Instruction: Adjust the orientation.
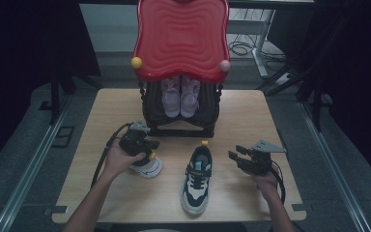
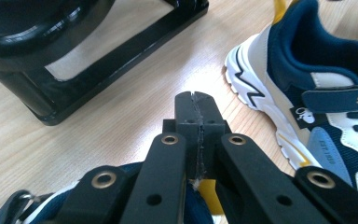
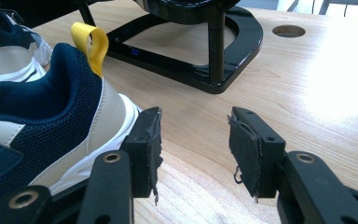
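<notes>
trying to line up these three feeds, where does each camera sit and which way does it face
High view: above the person's side, looking forward and down at the table; both forearms enter from below.
Left gripper view: rides the left gripper, jaws shut, facing the black rack base.
Right gripper view: rides the right gripper, jaws open.
All three share the navy sneaker.

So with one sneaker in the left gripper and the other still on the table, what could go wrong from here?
1. The left gripper is shut on what looks like the yellow heel loop of the held sneaker; hanging from that thin loop, it could swing or slip.
2. The rack stands close ahead, so the carried shoe may bump its black base.
3. The right gripper is open right beside the second sneaker and could nudge it.
</notes>
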`<action>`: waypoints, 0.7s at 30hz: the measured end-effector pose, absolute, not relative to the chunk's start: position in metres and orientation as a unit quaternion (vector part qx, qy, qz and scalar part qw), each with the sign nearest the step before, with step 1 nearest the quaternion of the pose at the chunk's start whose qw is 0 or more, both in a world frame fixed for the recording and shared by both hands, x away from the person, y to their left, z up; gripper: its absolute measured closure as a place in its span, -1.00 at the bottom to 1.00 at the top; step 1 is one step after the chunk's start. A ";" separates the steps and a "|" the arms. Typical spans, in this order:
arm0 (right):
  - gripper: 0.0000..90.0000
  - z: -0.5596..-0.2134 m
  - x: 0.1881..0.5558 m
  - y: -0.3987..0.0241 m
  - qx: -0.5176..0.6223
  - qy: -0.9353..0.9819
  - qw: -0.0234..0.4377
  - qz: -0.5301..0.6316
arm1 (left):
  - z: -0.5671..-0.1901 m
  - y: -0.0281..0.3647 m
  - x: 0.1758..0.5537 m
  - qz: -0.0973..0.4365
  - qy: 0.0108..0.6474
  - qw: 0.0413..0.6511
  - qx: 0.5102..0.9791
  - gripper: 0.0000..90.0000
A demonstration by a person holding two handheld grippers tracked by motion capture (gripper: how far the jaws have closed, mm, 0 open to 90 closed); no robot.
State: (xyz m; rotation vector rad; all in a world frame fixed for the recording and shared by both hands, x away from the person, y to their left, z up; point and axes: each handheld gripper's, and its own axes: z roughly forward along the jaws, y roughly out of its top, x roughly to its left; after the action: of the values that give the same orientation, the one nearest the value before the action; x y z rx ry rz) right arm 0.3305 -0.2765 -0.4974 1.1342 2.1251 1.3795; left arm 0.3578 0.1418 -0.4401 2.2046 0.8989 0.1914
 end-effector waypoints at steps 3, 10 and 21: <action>0.20 -0.497 0.330 -0.277 0.404 0.752 0.181 0.489 | -0.445 0.143 0.362 0.068 0.358 0.361 0.858 1.00; 0.20 -0.499 0.331 -0.277 0.405 0.753 0.180 0.487 | -0.451 0.149 0.366 0.064 0.370 0.354 0.857 1.00; 0.20 -0.502 0.332 -0.277 0.406 0.754 0.179 0.484 | -0.454 0.153 0.368 0.041 0.371 0.350 0.859 1.00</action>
State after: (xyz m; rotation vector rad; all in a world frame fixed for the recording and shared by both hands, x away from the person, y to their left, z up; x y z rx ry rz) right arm 0.3321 -0.2770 -0.5016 1.1477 2.1317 1.3678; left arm 0.3682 0.1530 -0.4541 2.2264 0.9608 0.1053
